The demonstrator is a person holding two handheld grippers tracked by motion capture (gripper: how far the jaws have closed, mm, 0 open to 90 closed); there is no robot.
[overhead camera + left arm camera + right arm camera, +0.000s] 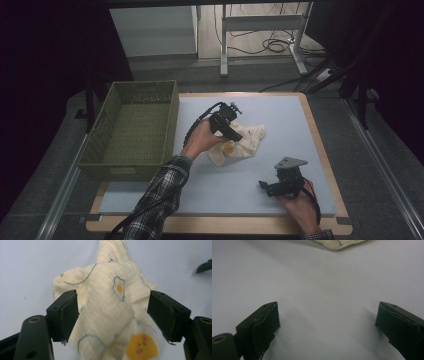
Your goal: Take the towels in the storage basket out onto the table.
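A crumpled cream cloth [248,139] printed with fried-egg and yellow chick patterns lies on the pale blue mat [285,117], a little left of its middle. My left gripper [234,137] points down onto the cloth's left side. In the left gripper view the cloth [107,305] bulges up between the two jaws of the left gripper [112,315], which stand wide apart; the pads sit beside the fabric and do not squeeze it. My right gripper [263,186] rests low near the mat's front right, its jaws open over bare mat [324,290]. An edge of the cloth [337,243] lies far ahead of my right gripper [327,322].
An olive green woven basket [171,120] stands against the mat's left edge, with nothing visible inside. The mat lies on a wooden board [320,145]. Behind the table are desk legs and cables on the floor [272,45].
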